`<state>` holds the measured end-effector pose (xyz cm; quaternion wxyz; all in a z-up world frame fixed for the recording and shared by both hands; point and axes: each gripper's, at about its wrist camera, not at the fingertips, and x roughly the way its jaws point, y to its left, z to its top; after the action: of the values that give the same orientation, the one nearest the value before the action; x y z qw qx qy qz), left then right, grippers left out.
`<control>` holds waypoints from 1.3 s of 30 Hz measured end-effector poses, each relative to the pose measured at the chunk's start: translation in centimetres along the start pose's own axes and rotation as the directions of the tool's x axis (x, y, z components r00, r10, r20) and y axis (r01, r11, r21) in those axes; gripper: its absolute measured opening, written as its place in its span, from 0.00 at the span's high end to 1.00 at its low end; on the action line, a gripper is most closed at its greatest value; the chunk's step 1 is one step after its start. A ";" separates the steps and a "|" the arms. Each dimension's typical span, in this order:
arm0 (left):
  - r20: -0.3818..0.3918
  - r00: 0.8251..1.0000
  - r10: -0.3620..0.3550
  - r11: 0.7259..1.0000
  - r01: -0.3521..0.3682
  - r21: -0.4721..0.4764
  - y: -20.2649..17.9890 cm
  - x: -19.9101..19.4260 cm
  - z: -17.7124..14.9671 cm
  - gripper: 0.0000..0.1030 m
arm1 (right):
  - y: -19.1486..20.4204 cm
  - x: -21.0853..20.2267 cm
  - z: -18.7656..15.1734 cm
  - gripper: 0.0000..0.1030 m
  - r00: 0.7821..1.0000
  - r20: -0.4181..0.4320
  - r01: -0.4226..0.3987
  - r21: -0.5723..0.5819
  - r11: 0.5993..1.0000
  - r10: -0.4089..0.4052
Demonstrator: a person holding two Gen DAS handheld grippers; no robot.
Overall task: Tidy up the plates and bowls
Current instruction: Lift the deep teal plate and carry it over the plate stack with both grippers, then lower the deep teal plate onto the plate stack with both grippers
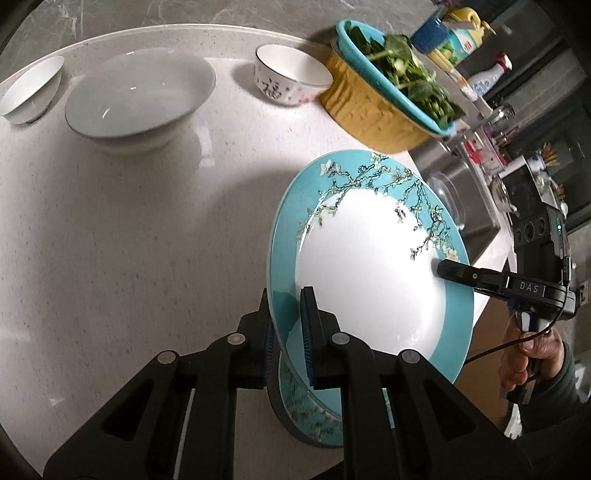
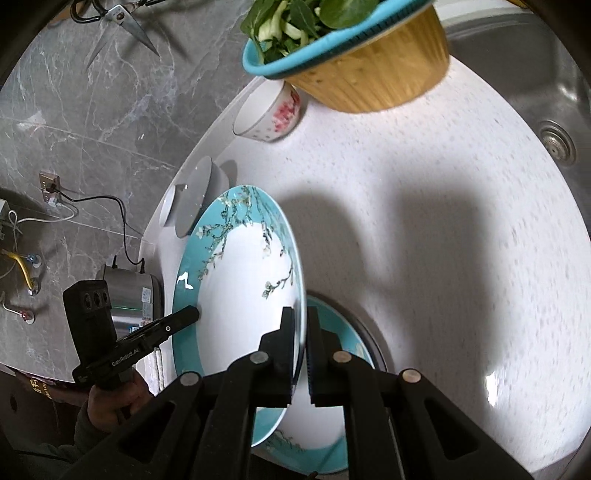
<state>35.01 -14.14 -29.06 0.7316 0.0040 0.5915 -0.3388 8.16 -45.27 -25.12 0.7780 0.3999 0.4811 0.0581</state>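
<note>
A teal-rimmed plate (image 1: 369, 266) with a white centre and blossom branches is held tilted above the counter. My left gripper (image 1: 288, 326) is shut on its near rim. My right gripper (image 1: 443, 272) clamps the opposite rim, a hand on its handle. In the right wrist view the same plate (image 2: 243, 295) stands on edge with my right gripper (image 2: 301, 332) shut on its rim and my left gripper (image 2: 190, 315) on the far rim. A second matching plate (image 1: 306, 410) (image 2: 343, 332) lies flat just beneath, on a dark round base.
On the white counter (image 1: 110, 240) sit a large white bowl (image 1: 136, 99), a small white bowl (image 1: 31, 90) and a patterned bowl (image 1: 291, 75). A yellow basket of greens (image 1: 388, 88) stands beside the steel sink (image 2: 535, 92). Scissors (image 2: 118, 22) hang on the wall.
</note>
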 end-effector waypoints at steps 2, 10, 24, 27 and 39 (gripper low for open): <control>-0.008 1.000 0.004 1.000 -0.004 0.017 -0.3 0.1 -1.0 0.89 | -0.2 -0.1 -0.9 0.92 1.000 0.002 0.009 0.004 1.000 -0.009; -0.055 0.998 0.023 0.997 -0.019 0.074 -0.8 0.9 -4.7 0.88 | -0.9 0.0 -4.5 0.92 0.998 -0.009 0.066 0.012 0.998 -0.066; -0.083 0.995 0.048 0.991 -0.037 0.126 -0.7 1.9 -6.7 0.87 | -1.2 0.6 -7.2 0.90 0.991 -0.005 0.136 -0.009 0.991 -0.136; -0.088 0.995 0.054 0.991 -0.042 0.130 -0.5 2.2 -6.4 0.87 | -0.8 0.8 -7.5 0.90 0.986 -0.004 0.167 -0.036 0.985 -0.168; -0.085 0.994 0.064 0.990 -0.052 0.133 -0.6 3.2 -6.9 0.86 | 0.8 1.7 -8.3 0.87 0.964 0.015 0.265 -0.131 0.955 -0.265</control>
<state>29.01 -13.32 -33.64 0.7124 0.0842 0.5996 -0.3548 2.76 -39.23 -27.60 0.8028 0.2796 0.5264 -0.0145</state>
